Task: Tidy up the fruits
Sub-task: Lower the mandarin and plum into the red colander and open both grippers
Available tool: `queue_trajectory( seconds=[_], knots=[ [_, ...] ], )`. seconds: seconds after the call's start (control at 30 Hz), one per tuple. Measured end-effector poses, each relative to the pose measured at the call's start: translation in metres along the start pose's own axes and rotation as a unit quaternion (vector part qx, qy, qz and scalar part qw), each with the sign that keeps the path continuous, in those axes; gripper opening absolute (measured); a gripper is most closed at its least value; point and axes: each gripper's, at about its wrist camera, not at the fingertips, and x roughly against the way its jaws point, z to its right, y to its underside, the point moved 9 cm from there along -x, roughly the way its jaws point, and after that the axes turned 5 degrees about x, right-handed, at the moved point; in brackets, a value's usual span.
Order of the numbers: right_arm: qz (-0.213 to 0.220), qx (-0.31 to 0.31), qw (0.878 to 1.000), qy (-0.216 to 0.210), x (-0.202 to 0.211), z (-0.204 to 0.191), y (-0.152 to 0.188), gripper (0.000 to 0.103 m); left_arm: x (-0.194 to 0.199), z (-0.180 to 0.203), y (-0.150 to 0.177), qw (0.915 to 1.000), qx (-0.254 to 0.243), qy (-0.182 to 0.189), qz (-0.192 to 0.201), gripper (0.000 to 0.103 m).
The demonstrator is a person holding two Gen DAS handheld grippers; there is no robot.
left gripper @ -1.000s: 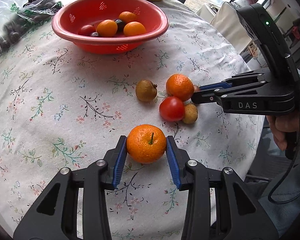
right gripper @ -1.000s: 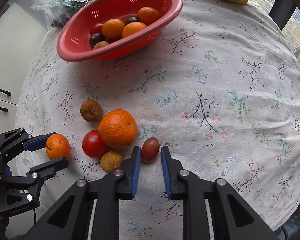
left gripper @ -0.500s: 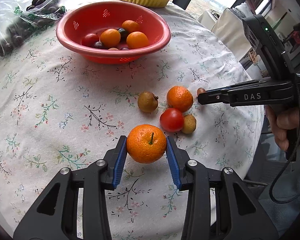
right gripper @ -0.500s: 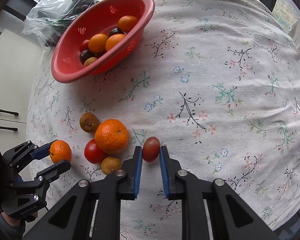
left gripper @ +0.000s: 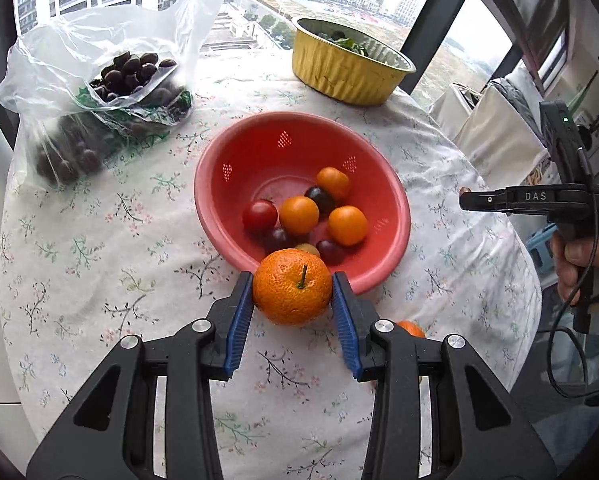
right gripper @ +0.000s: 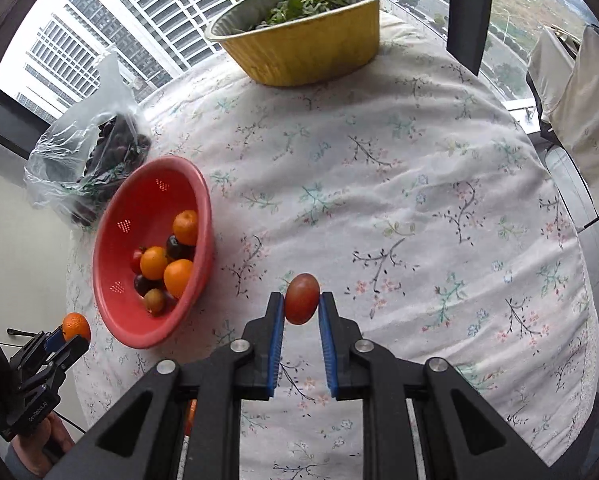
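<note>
My left gripper [left gripper: 293, 292] is shut on a mandarin [left gripper: 292, 286] and holds it in the air at the near rim of the red colander [left gripper: 235, 216]. The colander holds several oranges, tomatoes and dark plums. My right gripper [right gripper: 302, 306] is shut on a small reddish-brown plum tomato [right gripper: 302, 298], held above the tablecloth to the right of the colander [right gripper: 115, 236]. The right gripper shows side-on in the left wrist view [left gripper: 465, 201]. The left gripper with its mandarin [right gripper: 76, 325] shows at the lower left of the right wrist view.
A yellow foil pan of greens [right gripper: 303, 48] stands at the table's far edge. A clear plastic bag of dark fruit [left gripper: 99, 108] lies left of the colander. Another orange [left gripper: 410, 328] peeks out behind my left gripper. Chairs stand at the right.
Both grippers have lifted their fruit off the table and moved toward the colander. The loose fruit on the cloth has dropped below both views.
</note>
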Motion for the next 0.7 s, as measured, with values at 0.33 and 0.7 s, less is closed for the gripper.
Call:
queue_trajectory(
  seconds=[0.33, 0.7],
  knots=[
    [-0.015, 0.145, 0.988, -0.047, -0.045, -0.119, -0.033, 0.019, -0.055, 0.003, -0.051, 0.9997, 0.006, -0.019, -0.016, 0.037],
    [-0.058, 0.163, 0.984, -0.039, -0.080, -0.116, -0.025, 0.020, -0.088, 0.008, -0.038, 0.9988, 0.002, -0.027, -0.041, 0.037]
  ],
)
